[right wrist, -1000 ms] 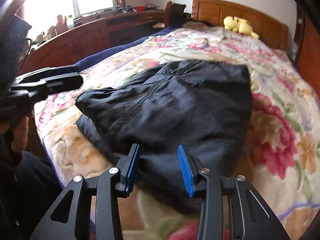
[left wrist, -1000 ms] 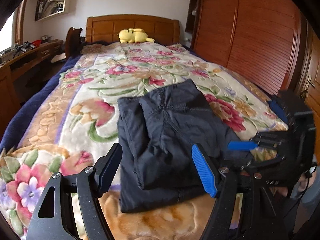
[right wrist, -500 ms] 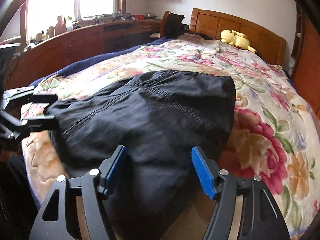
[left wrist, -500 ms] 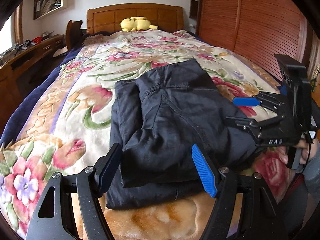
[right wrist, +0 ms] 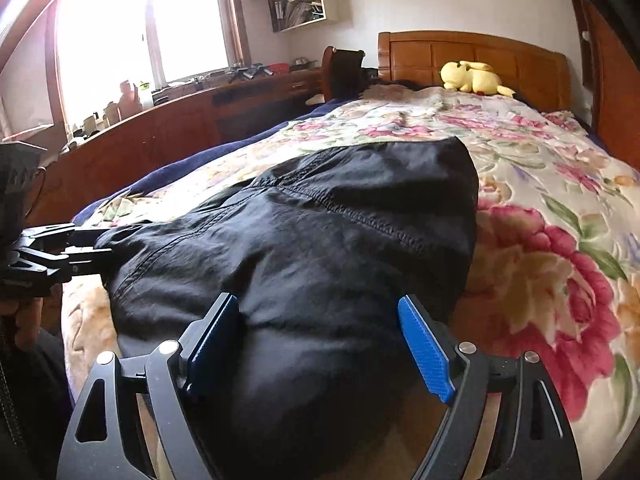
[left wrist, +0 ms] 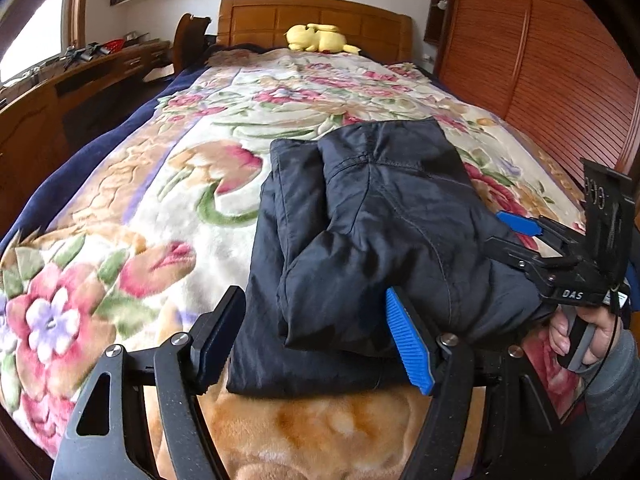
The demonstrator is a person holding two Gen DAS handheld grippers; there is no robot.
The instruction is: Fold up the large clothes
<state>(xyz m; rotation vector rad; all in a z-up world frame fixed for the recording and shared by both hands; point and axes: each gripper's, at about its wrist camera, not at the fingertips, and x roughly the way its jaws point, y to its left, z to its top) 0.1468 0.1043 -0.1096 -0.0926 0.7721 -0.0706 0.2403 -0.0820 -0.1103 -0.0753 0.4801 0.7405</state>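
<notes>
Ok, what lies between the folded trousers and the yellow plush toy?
Only bare flowered blanket between trousers and toy, seen in both wrist views.

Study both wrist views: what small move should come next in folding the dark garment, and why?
Probably ease both grippers forward and shut them on the garment's near edge. The left gripper and right gripper are both open, with cloth lying between their fingers at opposite near corners. The garment lies part-folded on the blanket, its top layer bulging, so another fold seems due.

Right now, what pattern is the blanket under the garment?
Floral, pink and green on cream blanket; clearest in left wrist view.
</notes>
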